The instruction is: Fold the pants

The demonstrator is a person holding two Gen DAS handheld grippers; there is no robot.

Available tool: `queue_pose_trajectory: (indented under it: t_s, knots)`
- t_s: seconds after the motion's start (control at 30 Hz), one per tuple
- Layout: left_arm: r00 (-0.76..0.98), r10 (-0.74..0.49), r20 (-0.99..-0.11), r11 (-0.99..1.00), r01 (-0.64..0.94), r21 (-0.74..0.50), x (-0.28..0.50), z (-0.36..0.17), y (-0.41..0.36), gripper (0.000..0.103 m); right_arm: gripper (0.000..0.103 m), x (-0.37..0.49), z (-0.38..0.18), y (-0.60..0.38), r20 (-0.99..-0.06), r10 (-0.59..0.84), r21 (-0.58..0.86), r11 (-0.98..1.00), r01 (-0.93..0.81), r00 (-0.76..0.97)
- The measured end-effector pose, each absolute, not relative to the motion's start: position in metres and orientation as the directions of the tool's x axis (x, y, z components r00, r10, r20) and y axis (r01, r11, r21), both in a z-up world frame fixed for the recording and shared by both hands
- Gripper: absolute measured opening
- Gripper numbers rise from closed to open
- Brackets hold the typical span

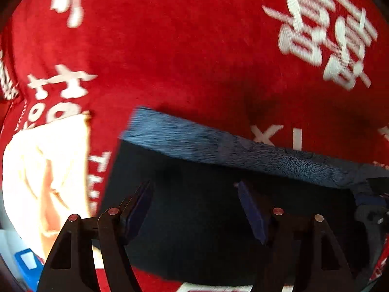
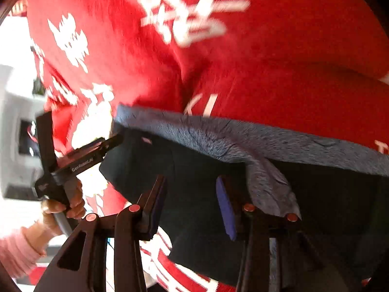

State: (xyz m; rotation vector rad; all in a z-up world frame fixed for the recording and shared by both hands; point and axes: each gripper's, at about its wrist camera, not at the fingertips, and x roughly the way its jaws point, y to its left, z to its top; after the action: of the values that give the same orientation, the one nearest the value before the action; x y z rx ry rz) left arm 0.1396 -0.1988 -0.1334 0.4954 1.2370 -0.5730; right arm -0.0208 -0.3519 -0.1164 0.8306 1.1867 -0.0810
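Note:
Dark navy pants [image 1: 194, 206] with a fuzzy blue lining edge [image 1: 218, 143] lie on a red cloth with white characters. My left gripper [image 1: 194, 209] is open just above the dark fabric, pads spread wide. My right gripper [image 2: 192, 206] is open over the pants [image 2: 194, 170], and a fold of the fuzzy lining [image 2: 267, 182] drapes against its right finger [image 2: 226, 209]. In the right wrist view the left gripper [image 2: 114, 141] shows at the left, its tips at the pants' corner, held by a hand.
The red cloth [image 1: 182, 48] covers the whole surface and shows in the right wrist view [image 2: 291, 60]. A cream garment [image 1: 46, 170] lies at the left. A blue box [image 1: 26, 265] sits at the lower left. A grey-white unit [image 2: 14, 133] stands at the left.

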Motion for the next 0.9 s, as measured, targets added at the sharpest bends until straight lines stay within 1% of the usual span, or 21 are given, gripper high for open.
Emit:
queue_pose_trajectory:
  t_s: [0.07, 0.13, 0.17, 0.23, 0.3, 0.4, 0.47, 0.5, 0.6, 0.8, 0.9]
  knots:
    - [0.215, -0.139, -0.967, 0.775, 0.632, 0.029, 0.143, -0.149, -0.214, 0.073, 0.046, -0.005, -0.133, -0.353, -0.881, 0.299, 0.454, 0.751, 0.479, 0.366]
    - [0.230, -0.115, -0.966, 0.789, 0.612, 0.052, 0.150, -0.166, -0.231, 0.073, 0.041, 0.004, -0.149, -0.363, -0.905, 0.236, 0.395, 0.777, 0.491, 0.355]
    - [0.240, -0.107, -0.965, 0.790, 0.610, 0.064, 0.152, -0.171, -0.237, 0.073, 0.041, 0.005, -0.154, -0.368, -0.899, 0.239, 0.406, 0.767, 0.496, 0.366]
    - [0.275, -0.082, -0.958, 0.787, 0.608, 0.107, 0.155, -0.176, -0.249, 0.078, 0.041, 0.005, -0.159, -0.378, -0.891, 0.234, 0.418, 0.756, 0.504, 0.389]
    - [0.282, -0.053, -0.958, 0.784, 0.606, 0.135, 0.156, -0.175, -0.257, 0.078, 0.042, 0.006, -0.156, -0.386, -0.886, 0.230, 0.427, 0.742, 0.516, 0.403]
    - [0.251, -0.081, -0.964, 0.789, 0.607, 0.092, 0.149, -0.158, -0.254, 0.078, 0.046, -0.005, -0.137, -0.392, -0.855, 0.237, 0.475, 0.714, 0.514, 0.461]
    - [0.256, -0.085, -0.963, 0.772, 0.628, 0.099, 0.135, -0.144, -0.251, 0.078, 0.055, -0.024, -0.122, -0.395, -0.842, 0.229, 0.489, 0.706, 0.512, 0.489]
    - [0.255, -0.088, -0.963, 0.760, 0.642, 0.101, 0.125, -0.135, -0.247, 0.078, 0.056, -0.035, -0.117, -0.396, -0.839, 0.222, 0.492, 0.699, 0.518, 0.497]
    - [0.233, -0.092, -0.968, 0.733, 0.674, 0.093, 0.089, -0.120, -0.241, 0.078, 0.056, -0.066, -0.108, -0.398, -0.835, 0.219, 0.506, 0.667, 0.547, 0.505]
    - [0.167, -0.106, -0.980, 0.642, 0.764, 0.061, 0.001, -0.106, -0.241, 0.078, 0.056, -0.157, -0.097, -0.390, -0.873, 0.159, 0.455, 0.607, 0.652, 0.461]
    - [0.098, -0.123, -0.988, 0.595, 0.804, 0.006, -0.034, -0.107, -0.245, 0.078, 0.056, -0.205, -0.096, -0.382, -0.895, 0.119, 0.417, 0.566, 0.711, 0.430]
